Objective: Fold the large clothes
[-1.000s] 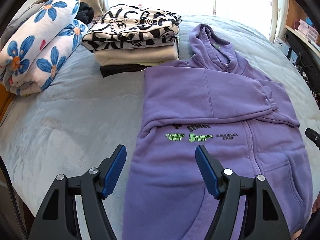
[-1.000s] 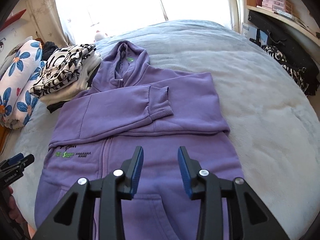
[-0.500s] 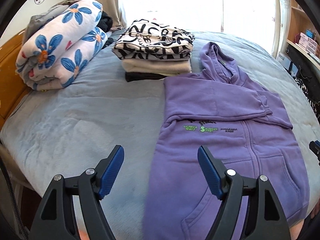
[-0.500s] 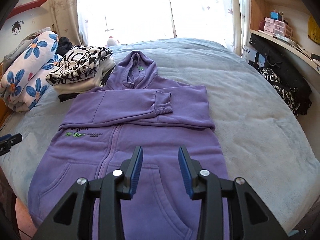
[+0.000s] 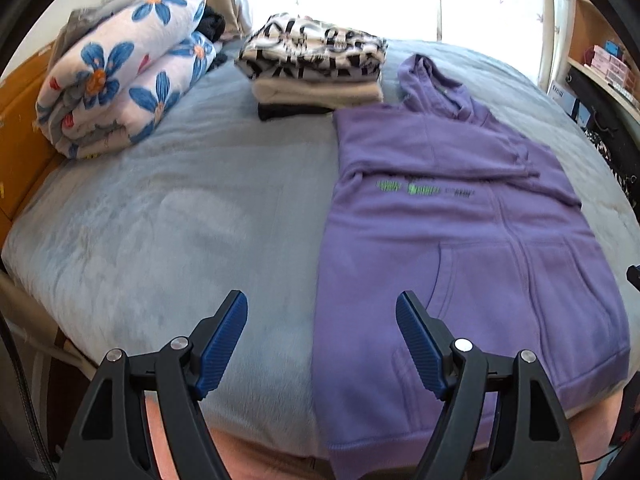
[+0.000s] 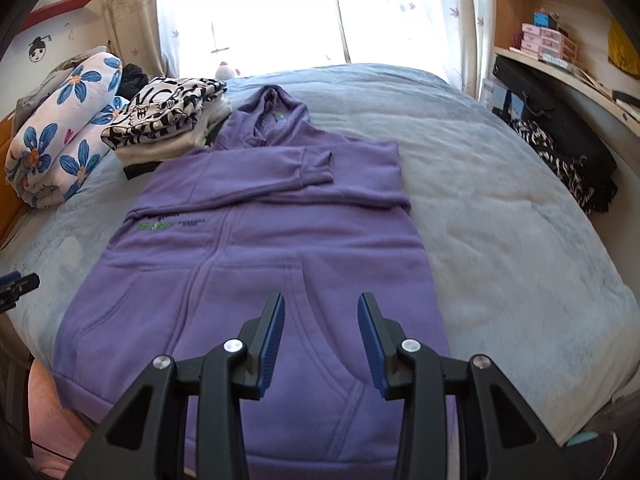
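Note:
A purple zip hoodie [image 5: 460, 240] lies flat, front up, on the grey-blue bed, hood away from me, both sleeves folded across the chest. It also shows in the right wrist view [image 6: 260, 260]. My left gripper [image 5: 322, 340] is open and empty, near the bed's front edge, over the hoodie's lower left side. My right gripper [image 6: 321, 332] is open and empty, above the hoodie's lower right pocket near the hem. The left gripper's tip [image 6: 18, 282] shows at the left edge of the right wrist view.
A stack of folded clothes [image 5: 316, 72] with a black-and-white top sits beside the hood. A rolled flowered quilt [image 5: 120, 80] lies at the far left. Shelves and a dark bag [image 6: 560, 140] stand along the right. The bed [image 6: 520, 240] runs bare to the right.
Both grippers have drawn back toward the bed's front edge, so the hoodie's hem and pockets now show. The hoodie has not moved. Both grippers stay open.

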A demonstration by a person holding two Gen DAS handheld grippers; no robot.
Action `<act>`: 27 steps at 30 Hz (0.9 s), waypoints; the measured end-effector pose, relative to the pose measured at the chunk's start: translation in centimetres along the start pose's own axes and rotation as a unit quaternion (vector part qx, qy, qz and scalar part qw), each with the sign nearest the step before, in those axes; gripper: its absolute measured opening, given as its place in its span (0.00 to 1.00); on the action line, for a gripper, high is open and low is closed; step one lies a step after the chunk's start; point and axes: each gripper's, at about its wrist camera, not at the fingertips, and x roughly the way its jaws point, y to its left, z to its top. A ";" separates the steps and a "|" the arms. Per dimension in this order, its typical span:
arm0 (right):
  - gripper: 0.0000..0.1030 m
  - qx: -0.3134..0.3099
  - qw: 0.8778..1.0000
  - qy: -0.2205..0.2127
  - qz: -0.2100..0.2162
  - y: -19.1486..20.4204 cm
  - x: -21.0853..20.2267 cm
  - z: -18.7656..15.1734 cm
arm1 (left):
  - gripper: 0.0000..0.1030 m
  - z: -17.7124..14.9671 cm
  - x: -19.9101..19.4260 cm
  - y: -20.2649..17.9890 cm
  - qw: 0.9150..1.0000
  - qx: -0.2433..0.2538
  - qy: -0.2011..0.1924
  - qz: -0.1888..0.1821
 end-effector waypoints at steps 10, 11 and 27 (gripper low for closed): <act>0.37 0.012 0.999 0.030 -0.001 -2.1 -0.5 -3.4 | 0.73 -5.0 3.4 2.3 0.993 -0.035 0.079 -0.079; 0.37 0.015 0.999 0.031 -0.001 -2.4 -0.6 -3.7 | 0.73 -5.6 3.9 2.6 0.990 -0.045 0.091 -0.094; 0.37 0.106 0.990 0.081 0.038 -9.6 -0.4 -7.8 | 0.76 -8.4 5.7 2.7 0.976 -0.067 0.128 -0.166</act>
